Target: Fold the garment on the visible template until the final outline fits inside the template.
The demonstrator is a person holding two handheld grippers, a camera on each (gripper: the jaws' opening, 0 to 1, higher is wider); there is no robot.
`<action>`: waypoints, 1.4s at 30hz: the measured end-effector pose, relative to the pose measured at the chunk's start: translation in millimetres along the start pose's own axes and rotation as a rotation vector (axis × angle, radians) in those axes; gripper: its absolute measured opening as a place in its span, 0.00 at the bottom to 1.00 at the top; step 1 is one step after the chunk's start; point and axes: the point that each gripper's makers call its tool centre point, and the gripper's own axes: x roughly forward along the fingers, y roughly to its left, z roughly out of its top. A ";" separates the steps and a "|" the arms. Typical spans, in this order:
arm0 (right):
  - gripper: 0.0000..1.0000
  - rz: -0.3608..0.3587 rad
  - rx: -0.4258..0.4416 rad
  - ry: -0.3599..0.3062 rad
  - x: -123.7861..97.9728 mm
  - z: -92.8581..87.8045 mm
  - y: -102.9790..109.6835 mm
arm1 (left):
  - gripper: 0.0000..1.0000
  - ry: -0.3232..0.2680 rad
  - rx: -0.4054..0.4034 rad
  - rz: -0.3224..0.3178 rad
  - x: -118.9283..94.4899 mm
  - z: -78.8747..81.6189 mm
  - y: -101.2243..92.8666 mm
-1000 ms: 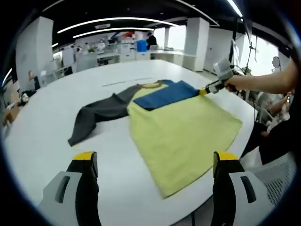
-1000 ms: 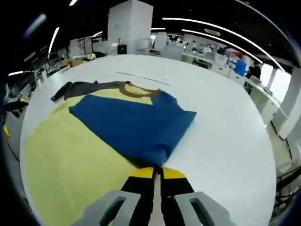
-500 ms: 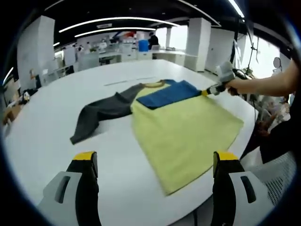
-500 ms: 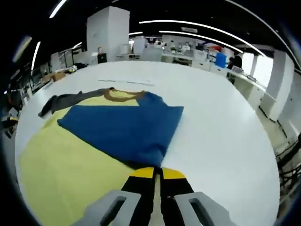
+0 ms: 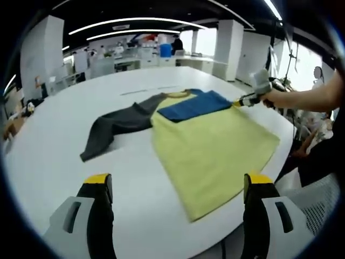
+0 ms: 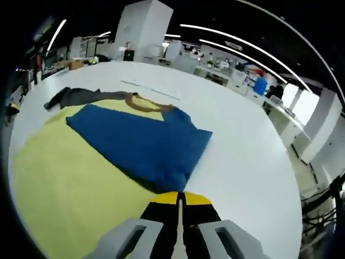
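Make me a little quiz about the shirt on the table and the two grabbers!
1. True or false: the blue sleeve lies folded over the yellow body of the shirt.
2. Which gripper is shut on the blue sleeve? A) the left gripper B) the right gripper
3. Fill in the word: the grey sleeve lies spread out flat on the white ____.

Key:
1. True.
2. B. Its jaws are closed on the sleeve's end, while the left gripper hangs open over the table, near the shirt's hem.
3. Table.
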 end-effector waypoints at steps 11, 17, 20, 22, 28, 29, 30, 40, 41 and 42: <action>0.00 0.006 0.089 -0.021 -4.0 5.3 -3.9 | 0.97 0.007 0.002 -0.004 1.2 -0.1 -0.3; 0.02 0.041 0.206 -0.072 -10.8 14.7 -3.1 | 0.97 0.011 0.004 0.001 -0.8 -1.6 0.6; 0.07 0.050 0.204 -0.080 -10.7 17.6 -2.1 | 0.97 0.013 0.004 0.004 -1.1 -2.2 0.9; 0.10 0.061 0.213 -0.071 -7.0 15.7 -1.1 | 0.97 0.004 0.006 0.007 -1.3 -0.7 1.4; 0.05 0.065 0.224 -0.062 -2.6 13.2 3.2 | 0.98 -0.011 0.036 0.017 -2.5 4.5 3.3; 0.04 0.058 0.220 -0.061 -2.4 13.5 2.7 | 0.98 -0.010 0.037 0.018 -2.6 4.3 3.5; 0.04 0.055 0.215 -0.060 -2.3 13.6 2.8 | 0.98 -0.008 0.037 0.017 -2.6 4.2 3.2; 0.00 0.032 0.219 -0.036 -2.3 11.3 -1.8 | 0.98 -0.003 0.047 0.016 -1.4 4.5 3.8; 0.00 0.033 0.207 -0.033 -2.1 11.1 -3.2 | 0.98 -0.002 0.049 0.018 -1.3 4.6 4.8; 0.00 0.034 0.199 -0.030 -2.0 10.9 -4.3 | 0.98 -0.003 0.049 0.019 -1.2 4.7 5.4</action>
